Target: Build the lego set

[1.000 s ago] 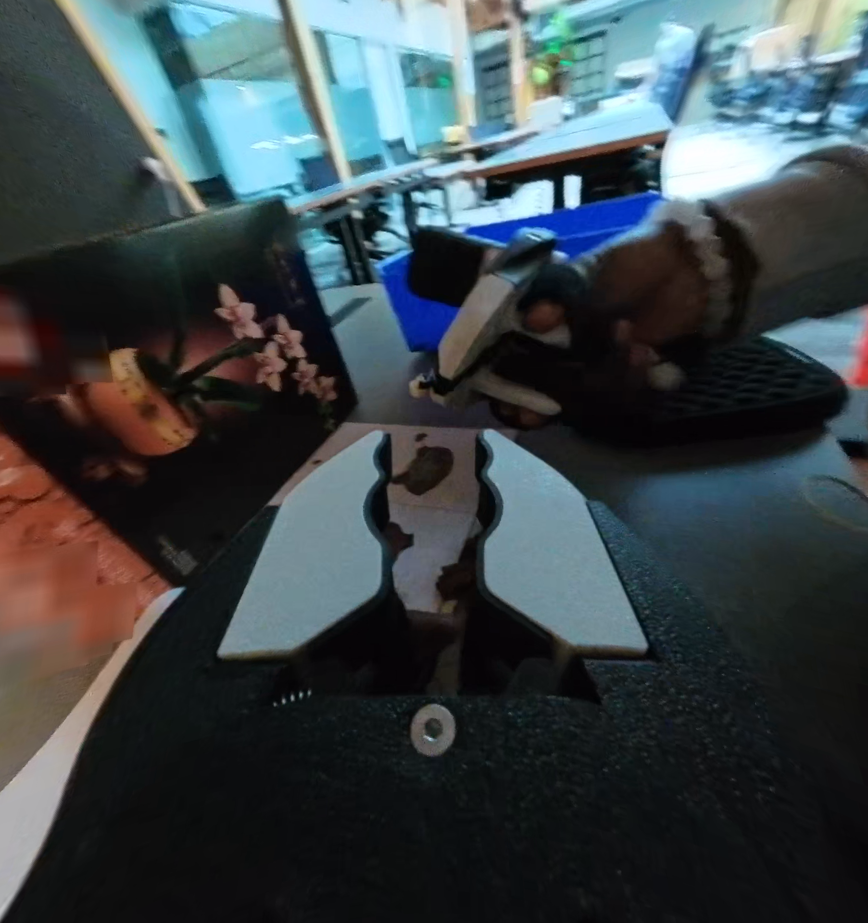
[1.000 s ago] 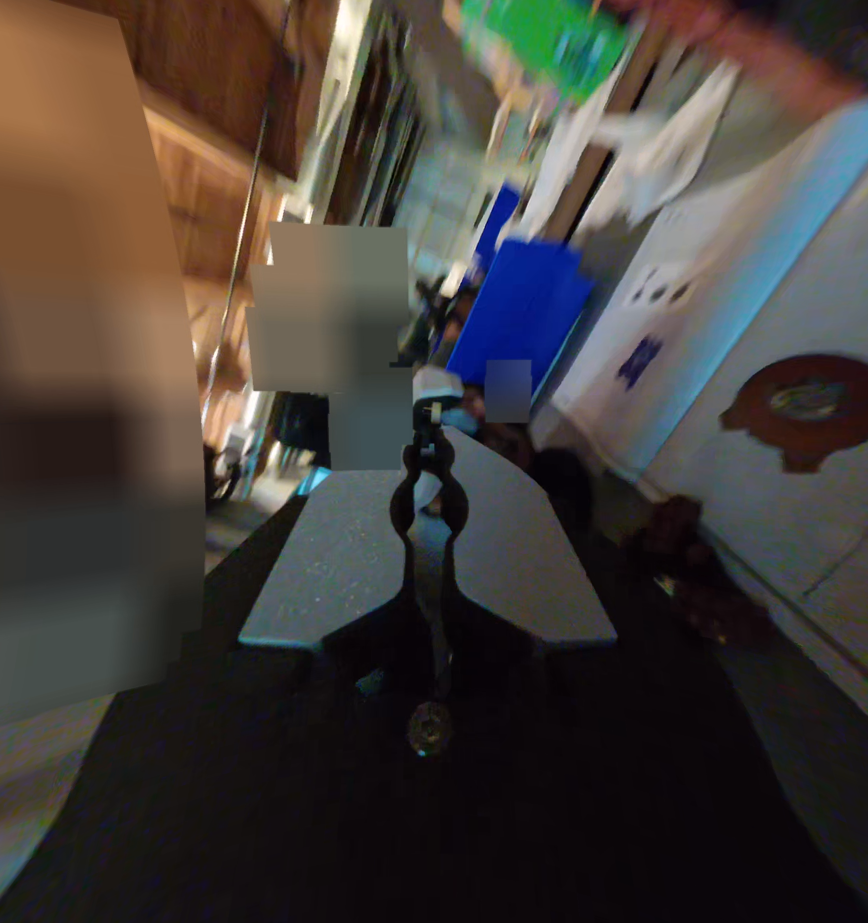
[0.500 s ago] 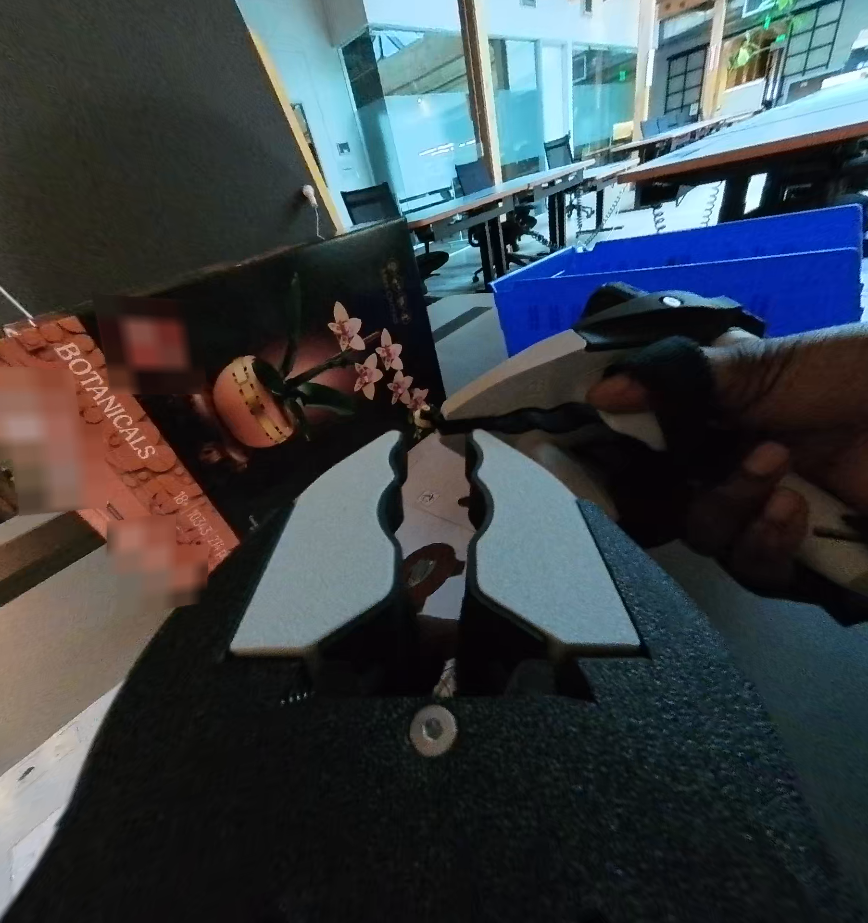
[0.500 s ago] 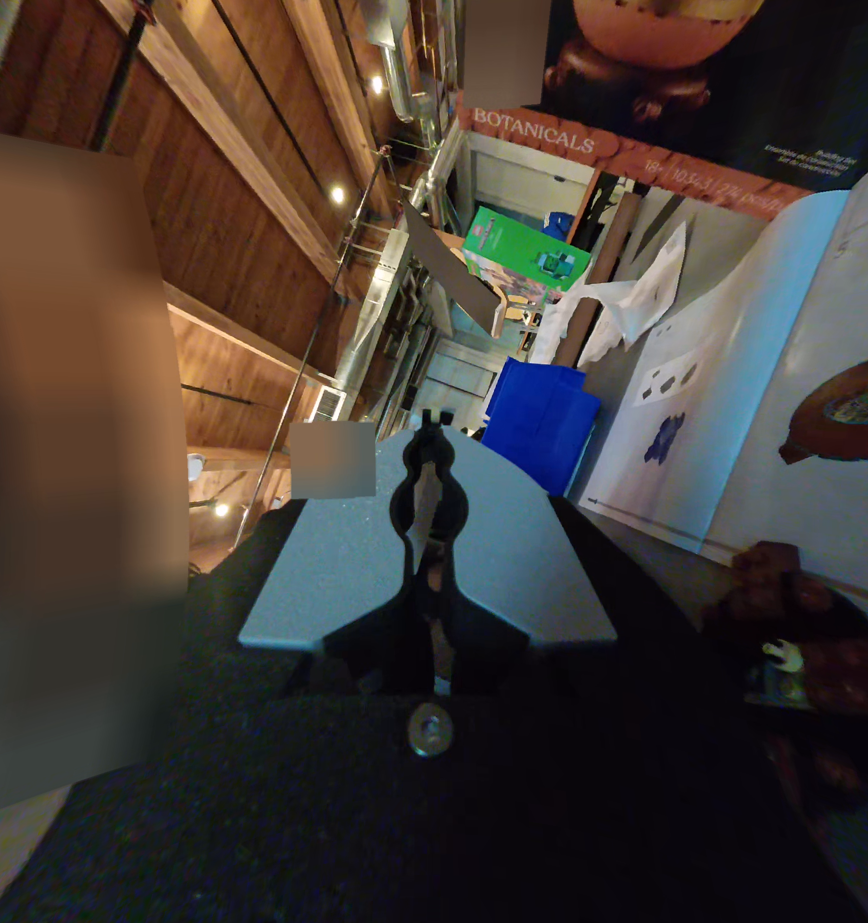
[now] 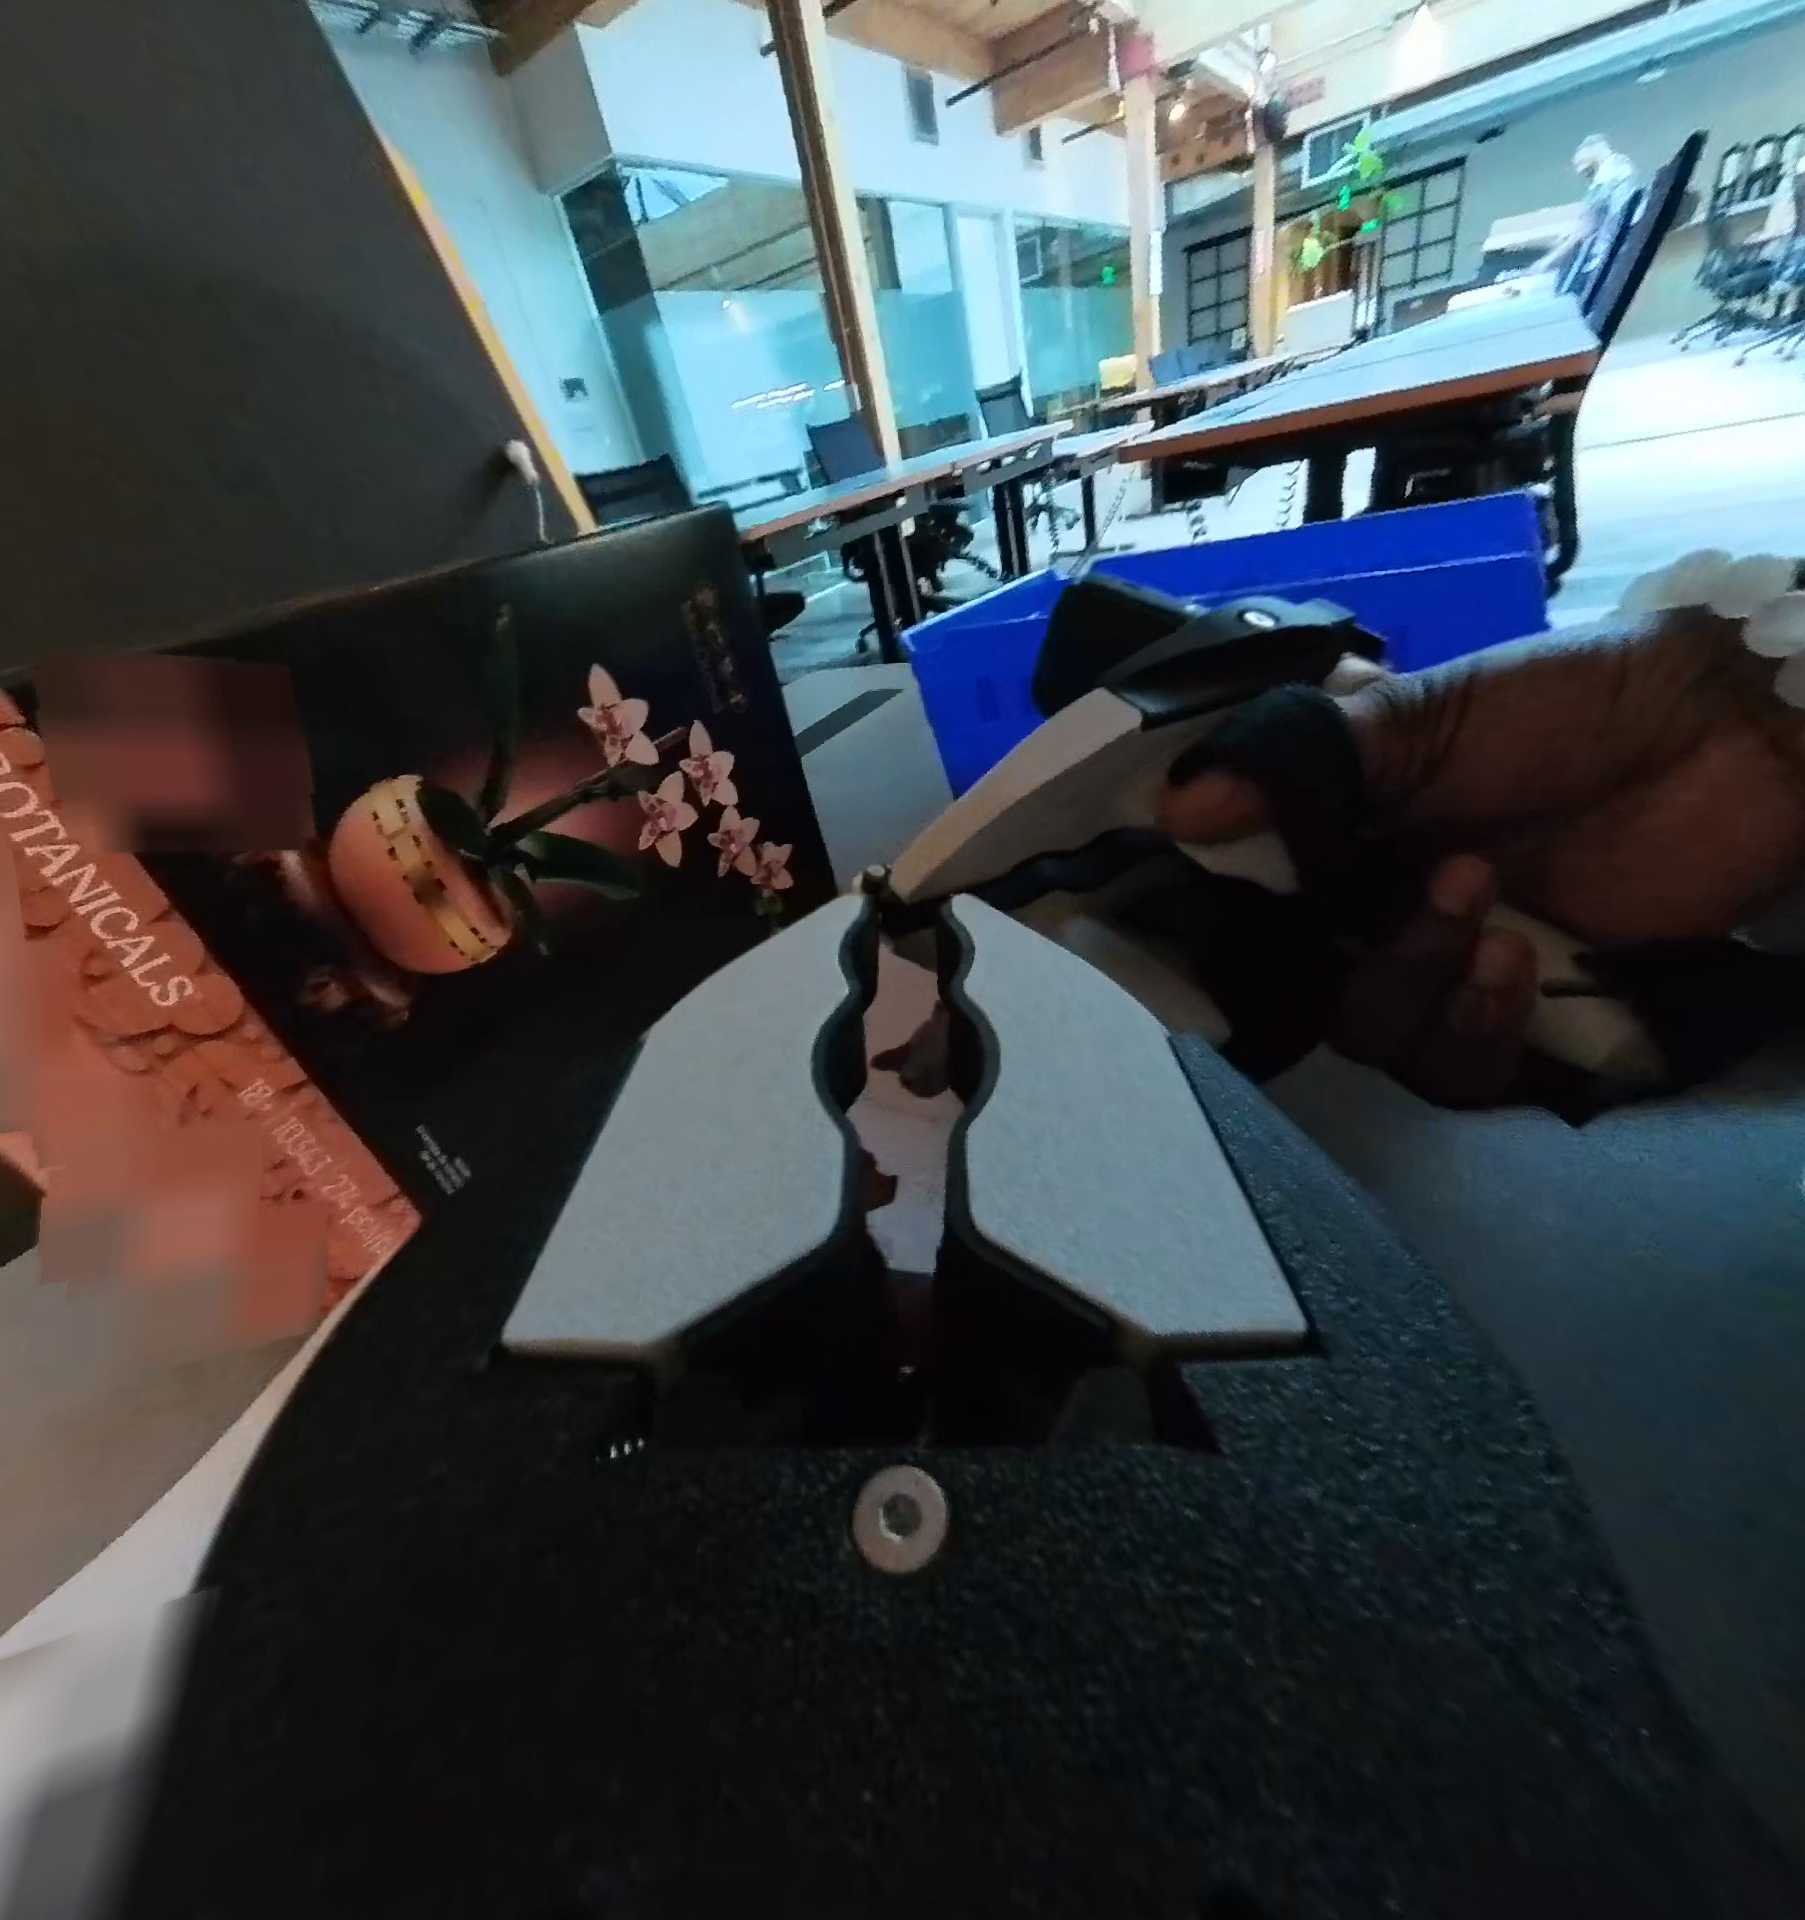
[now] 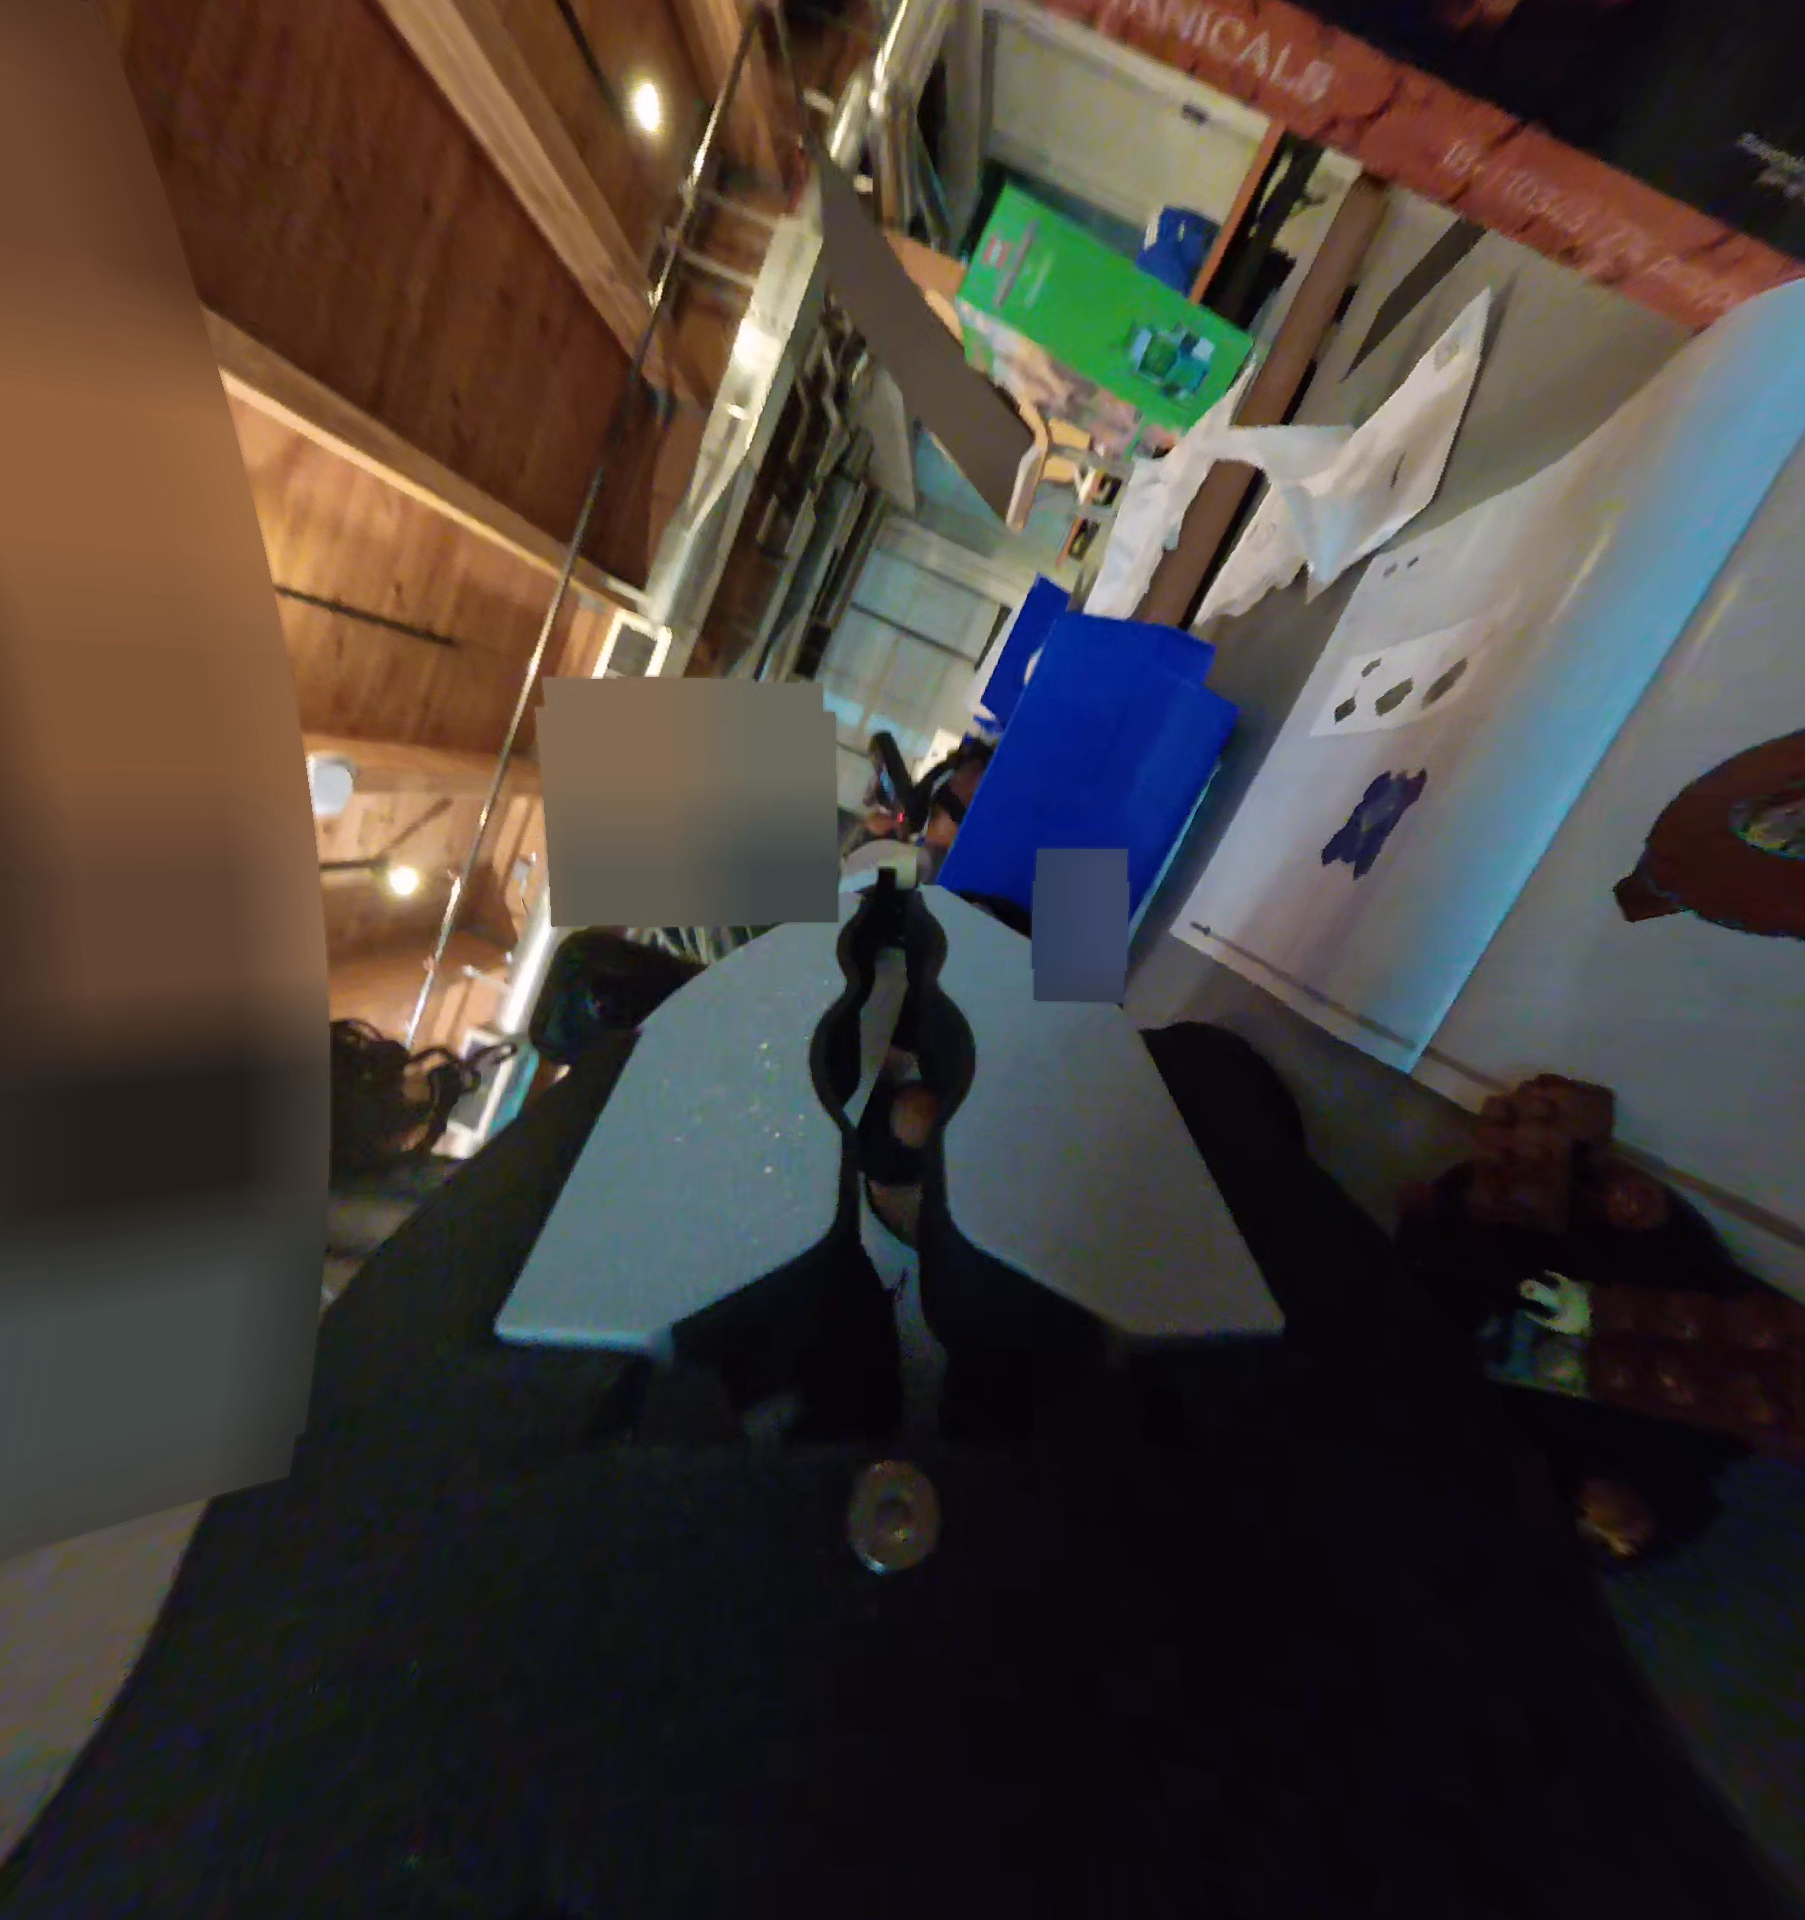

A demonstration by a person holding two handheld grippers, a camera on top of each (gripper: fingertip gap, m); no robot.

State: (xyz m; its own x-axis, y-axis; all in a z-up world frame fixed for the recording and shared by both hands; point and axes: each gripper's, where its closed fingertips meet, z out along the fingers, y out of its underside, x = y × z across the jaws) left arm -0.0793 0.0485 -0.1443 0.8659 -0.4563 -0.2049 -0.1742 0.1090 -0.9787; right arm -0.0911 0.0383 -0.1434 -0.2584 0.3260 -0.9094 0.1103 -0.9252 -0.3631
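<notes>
My right gripper (image 6: 885,904) is shut on a small dark piece with a cream tip (image 6: 885,881). In the left wrist view it comes in from the right, in a person's hand (image 5: 1563,831), and brings that piece (image 5: 870,880) to my left gripper's tips. My left gripper (image 5: 903,914) has its jaws drawn in to a narrow slit around the dark part of the piece. The black pads (image 5: 854,935) and the piece blend together, so I cannot see whether they press on it. Both grippers hover low over the dark table (image 5: 1604,1299).
A dark box with an orchid picture (image 5: 482,831) stands at the left, a blue bin (image 5: 1324,623) behind. The right wrist view shows an open white booklet (image 6: 1500,748), a brown brick build (image 6: 1667,1340), a green box (image 6: 1085,312) and more blue bins (image 6: 1085,769). The tips of both grippers are at nearly the same place.
My left jaws have narrowed steadily from wide apart to a slit. The right gripper, shut throughout, has brought its small piece to the left tips.
</notes>
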